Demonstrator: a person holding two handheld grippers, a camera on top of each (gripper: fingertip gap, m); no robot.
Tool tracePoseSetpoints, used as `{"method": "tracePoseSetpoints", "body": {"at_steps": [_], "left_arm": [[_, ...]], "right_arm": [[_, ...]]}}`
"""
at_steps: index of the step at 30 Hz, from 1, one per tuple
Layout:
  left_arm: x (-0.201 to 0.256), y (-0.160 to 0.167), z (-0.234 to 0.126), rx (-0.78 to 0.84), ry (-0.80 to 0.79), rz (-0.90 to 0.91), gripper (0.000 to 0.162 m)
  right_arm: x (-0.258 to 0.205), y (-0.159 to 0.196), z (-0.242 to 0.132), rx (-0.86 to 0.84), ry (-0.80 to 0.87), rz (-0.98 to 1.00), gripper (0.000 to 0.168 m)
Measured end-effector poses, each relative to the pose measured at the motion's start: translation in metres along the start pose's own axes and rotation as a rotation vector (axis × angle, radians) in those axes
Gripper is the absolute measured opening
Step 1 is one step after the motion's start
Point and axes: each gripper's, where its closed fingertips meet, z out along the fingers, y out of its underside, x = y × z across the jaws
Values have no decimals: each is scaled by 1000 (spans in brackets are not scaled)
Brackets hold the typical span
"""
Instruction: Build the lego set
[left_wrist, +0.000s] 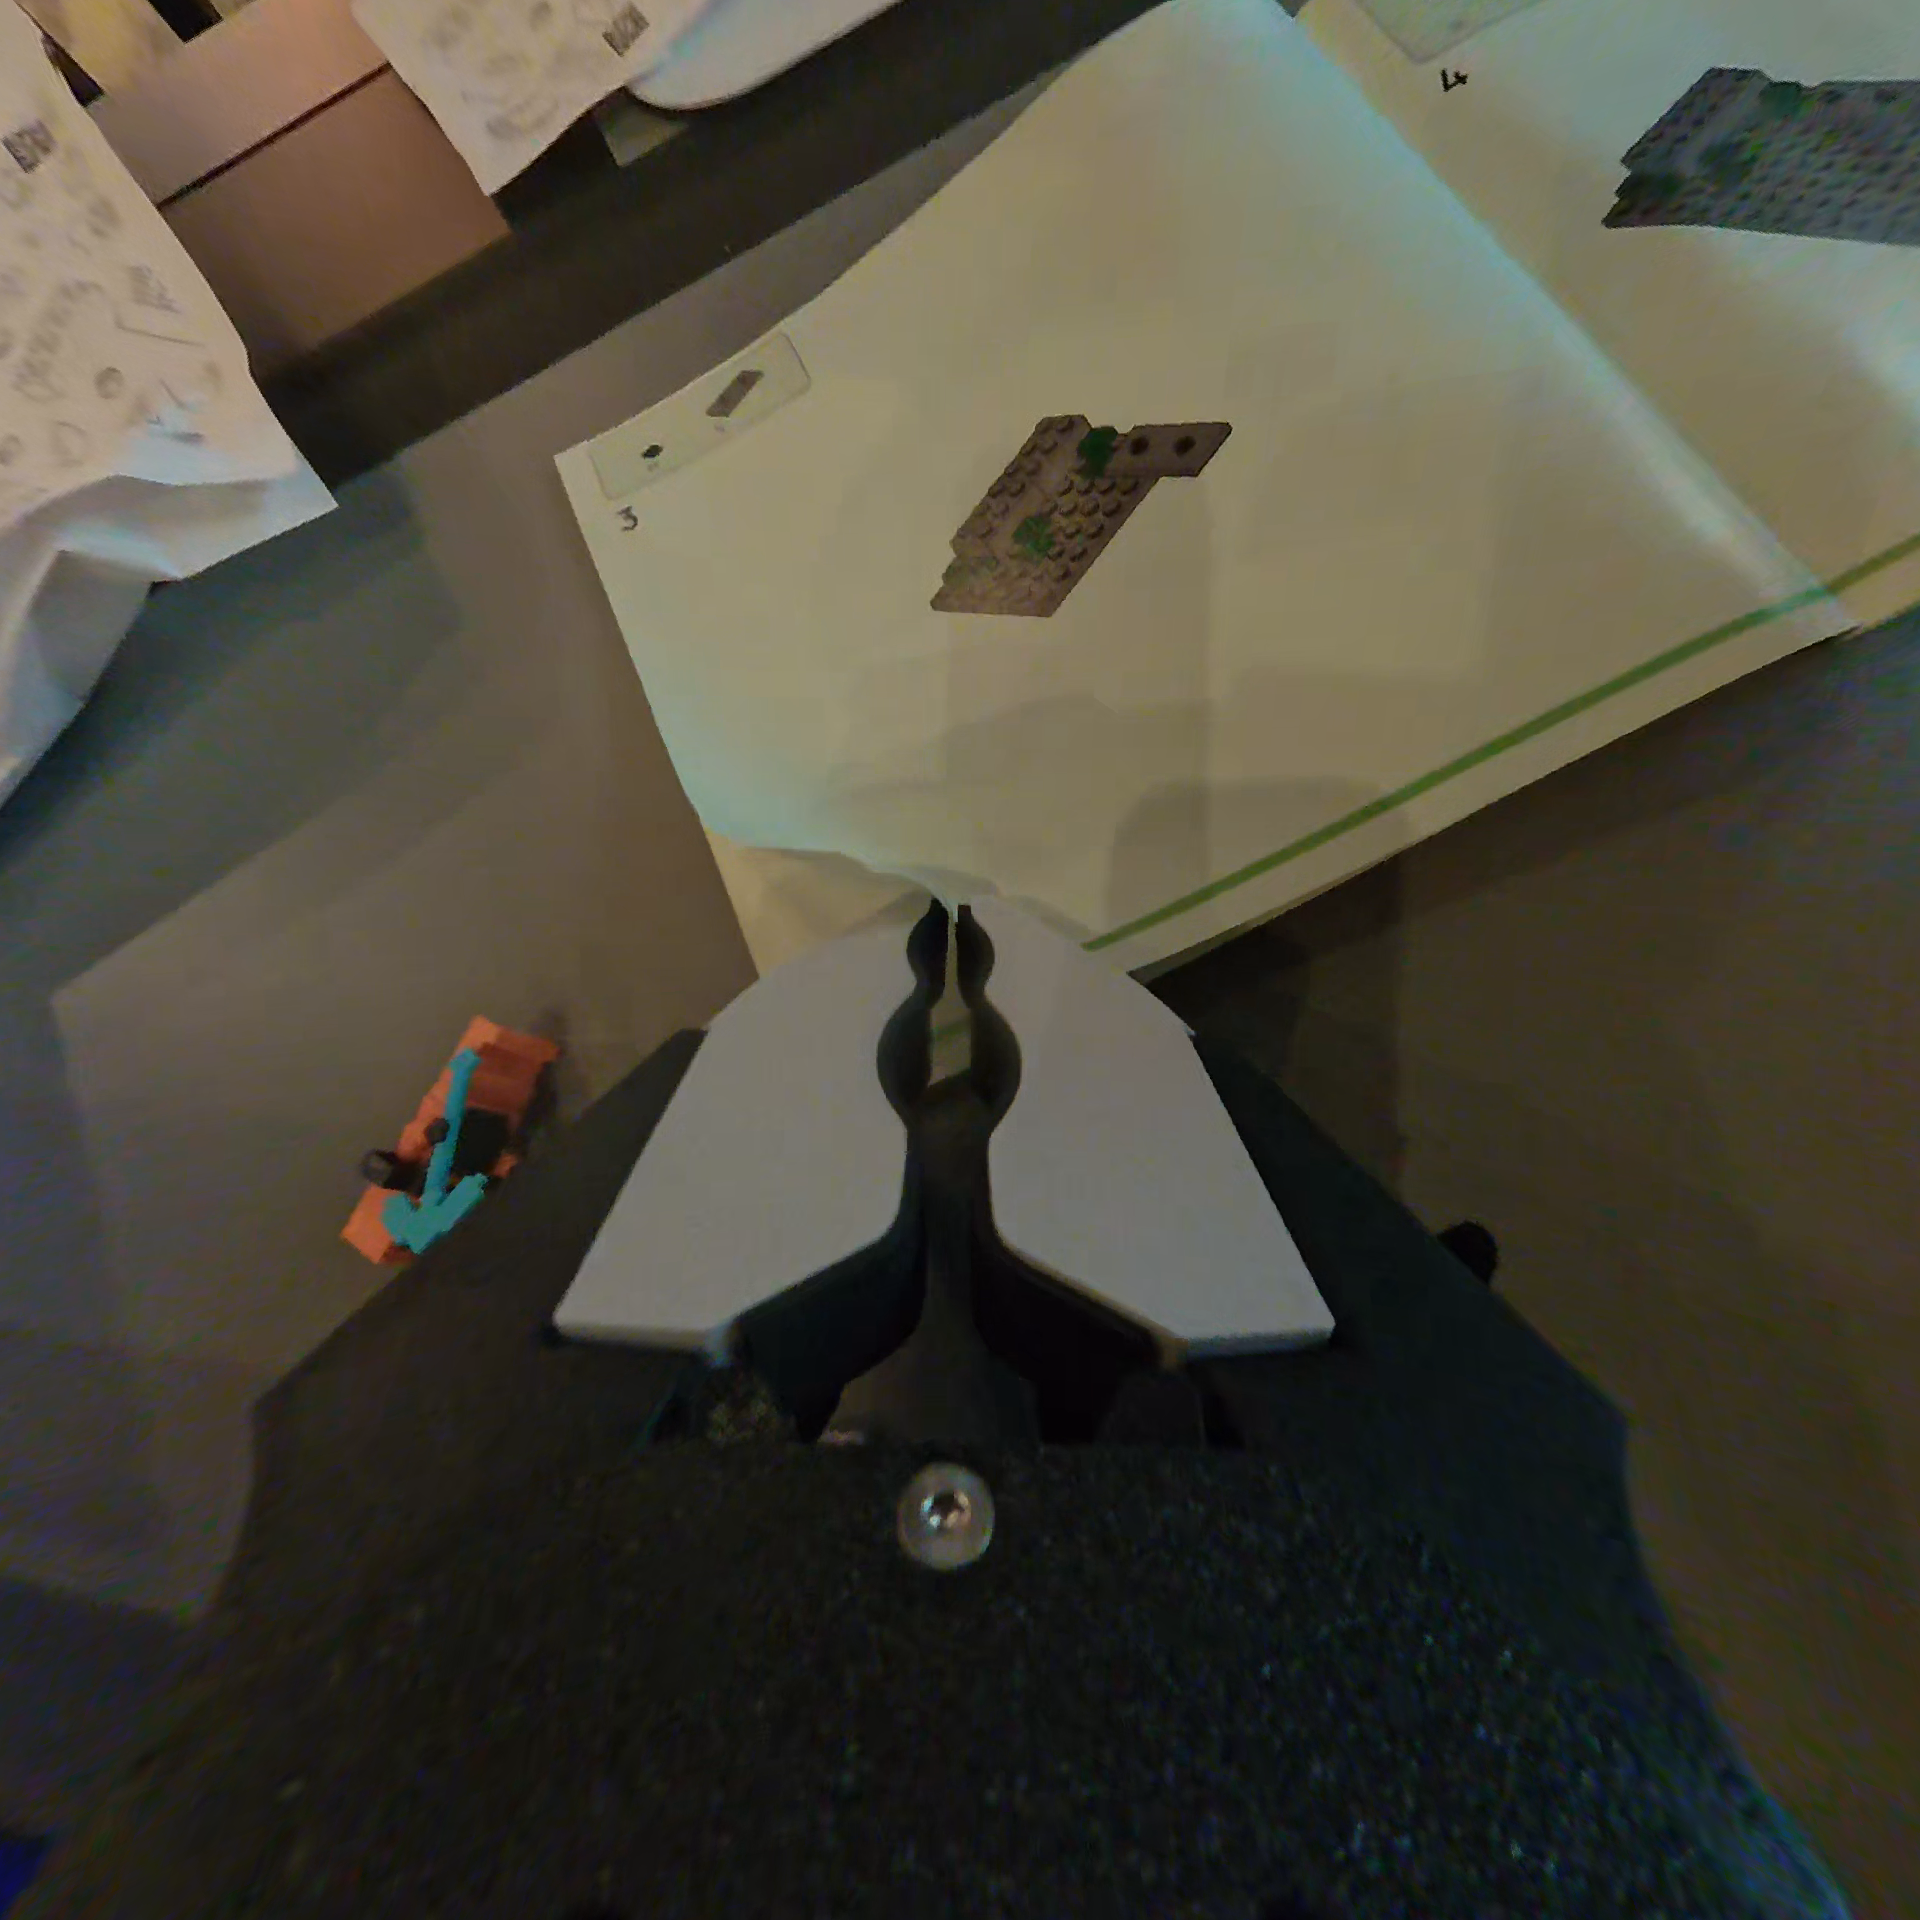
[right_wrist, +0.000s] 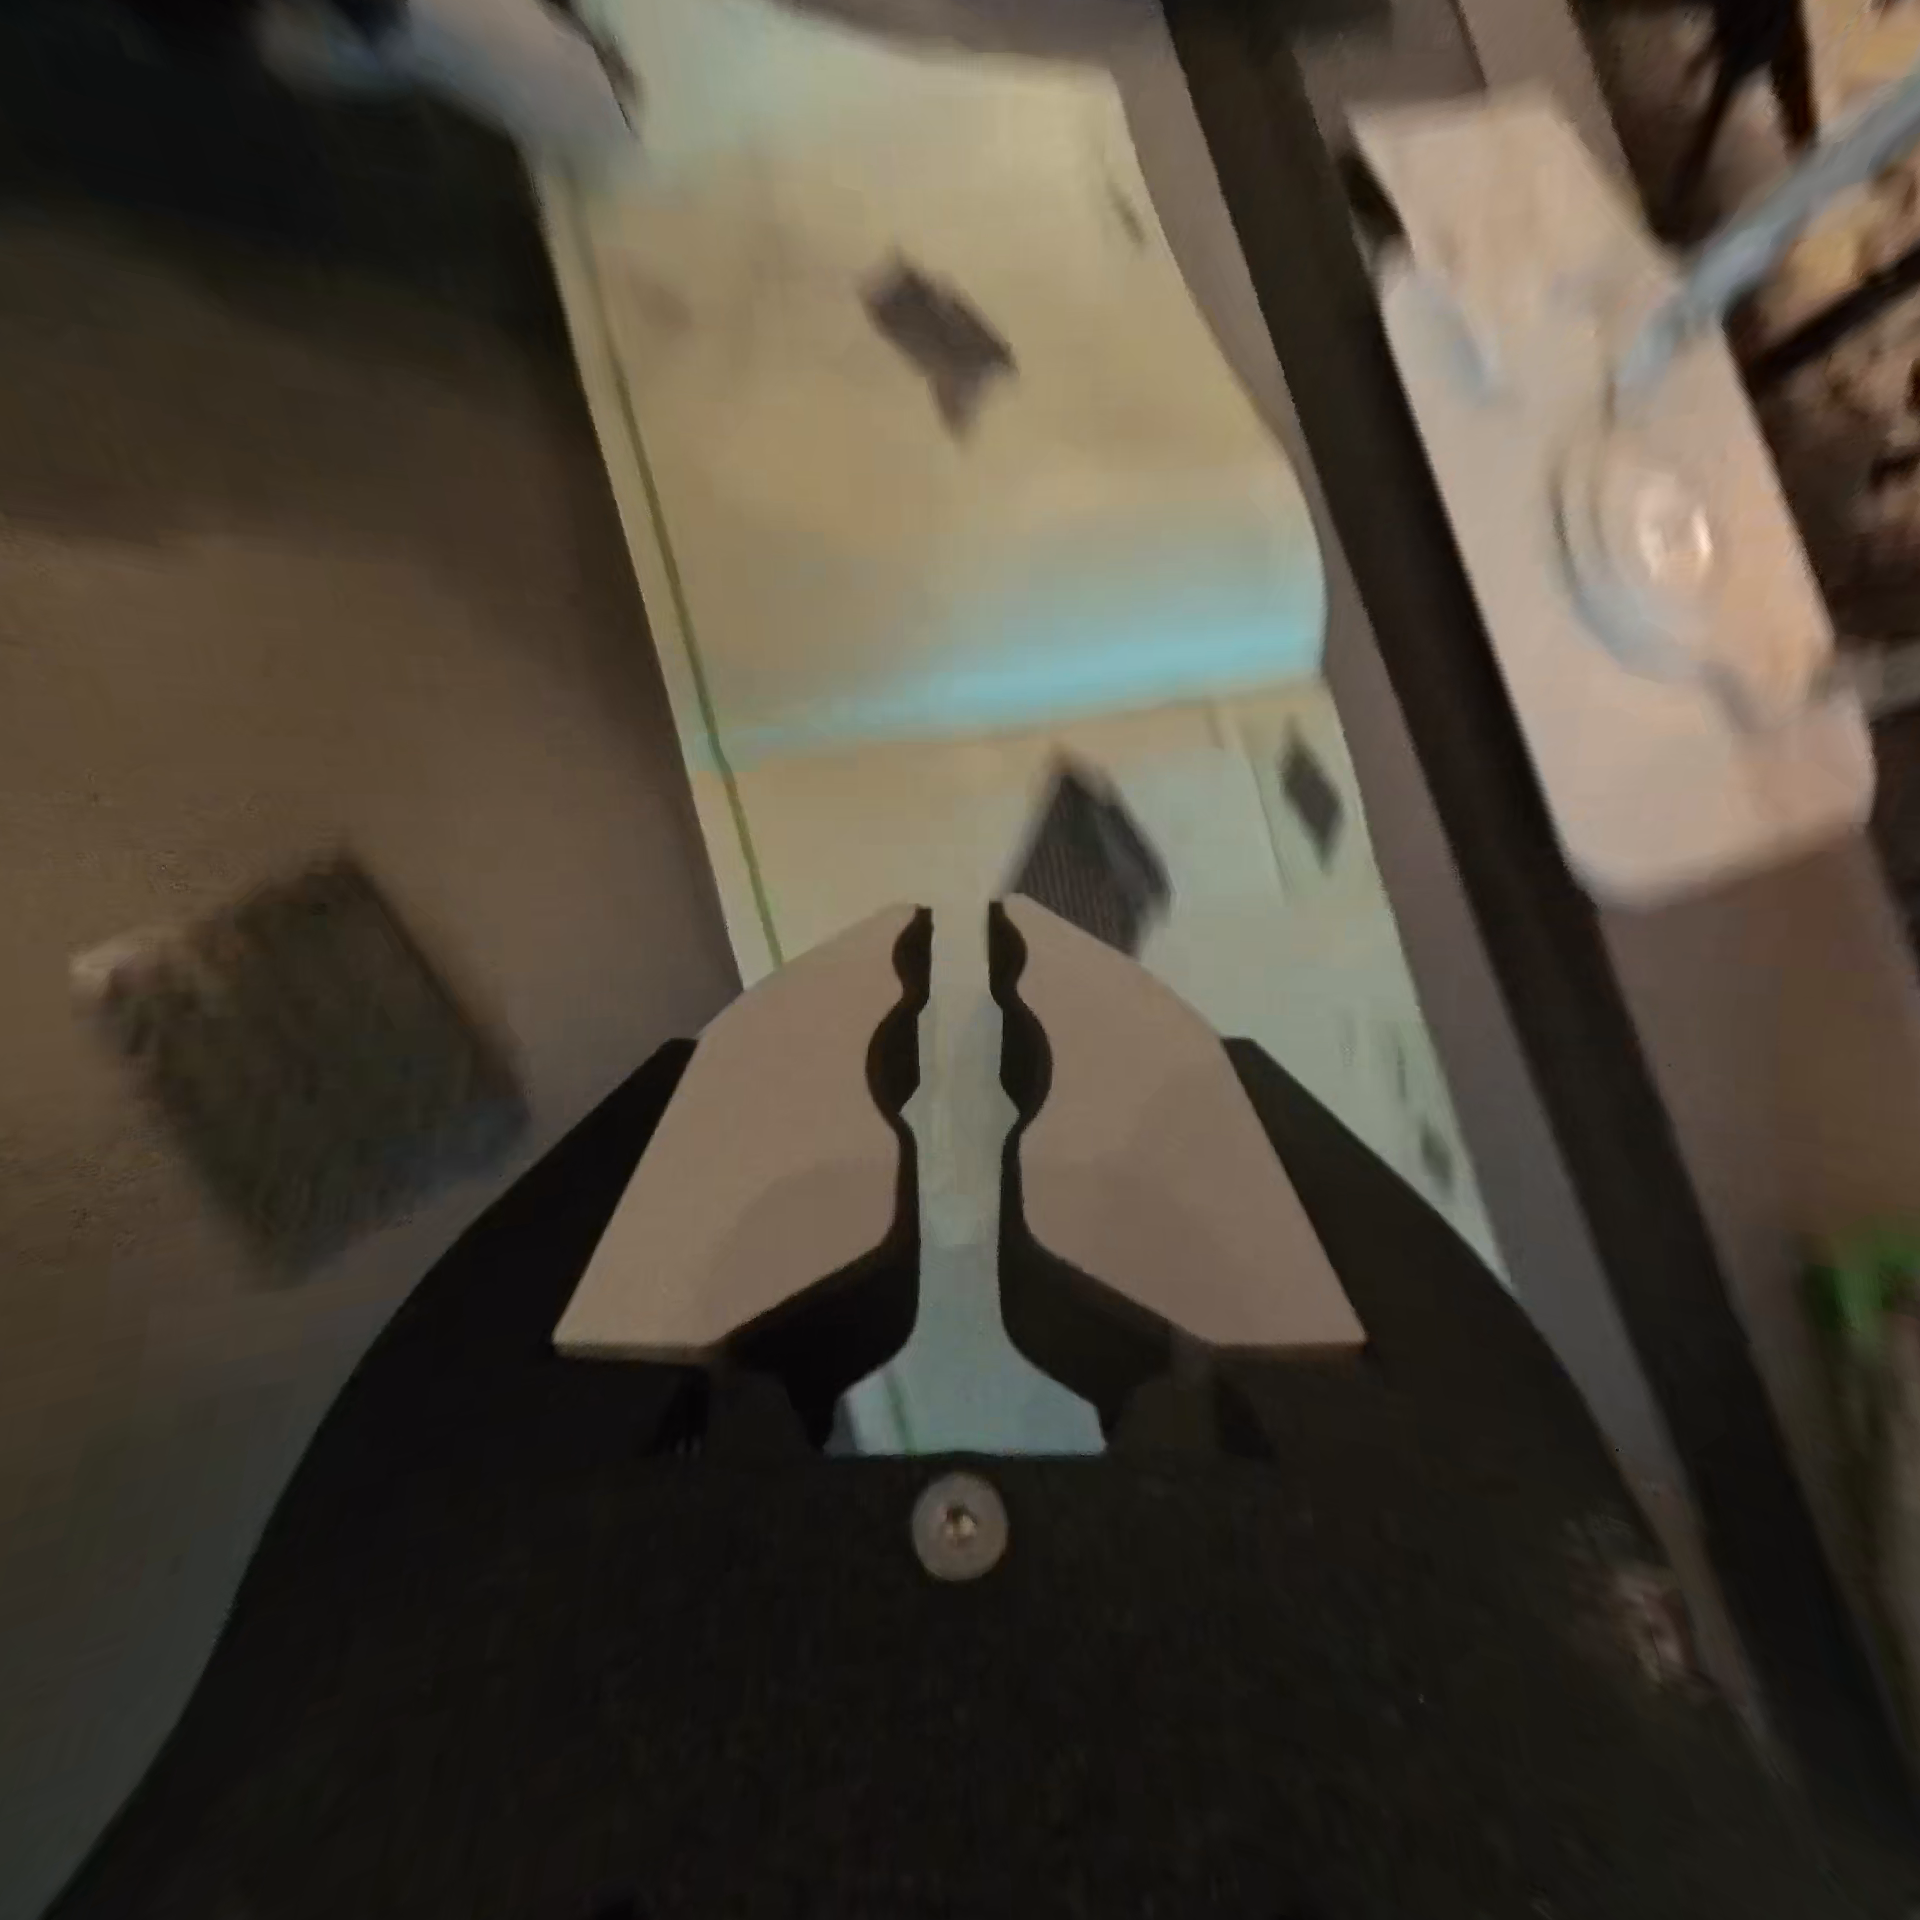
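While the instruction booklet (left_wrist: 1195, 582) lies open on the grey table (left_wrist: 312, 779), the left gripper (left_wrist: 951, 914) has its tips pinched together on the near edge of one page, which puckers up where it's caught. That page shows a grey plate build with green bits. Just left of the gripper sits a small orange lego build (left_wrist: 457, 1132) with a teal pickaxe piece on it — resting on the table, apart from the booklet. Crumpled printed bags (left_wrist: 114, 343) lie further off by a brown cardboard box (left_wrist: 301, 177); can't tell what's inside. Over on the right wrist view it's all blurry — the right gripper (right_wrist: 961, 920) hangs above the booklet (right_wrist: 935, 540), jaws slightly apart, nothing between them. A dark grey plate (right_wrist: 312, 1060) sits on the table to its left.
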Motion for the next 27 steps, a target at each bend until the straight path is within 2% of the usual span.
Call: {"method": "tracePoseSetpoints", "body": {"at_steps": [3,6,10,14,17,19,21,24,27], "left_arm": [[1,1,-1,-1,17,-11,4],[3,6,-10,-16,45,-20,16],[-8,-3,-49,50,-4,-1,25],[-3,-33,-74,158,-6,71,21],[10,-40,-48,119,58,114,21],[15,-31,-17,37,72,148,21],[14,-16,6,-60,21,228,16],[21,-9,13,-87,10,278,0],[21,-7,12,-88,-28,315,0]], "right_arm": [[-10,-26,37,-4,-34,-18,12],[-18,-28,58,-66,-72,-61,13],[-27,-21,65,-110,-83,-100,9],[-31,-19,67,-111,-83,-139,1],[-31,-20,67,-116,-67,-147,0],[-31,-21,67,-116,-58,-134,0],[-28,-22,65,-92,-38,-105,3],[-17,-26,47,-21,-9,-12,9],[2,-8,20,-10,21,91,9]]}}
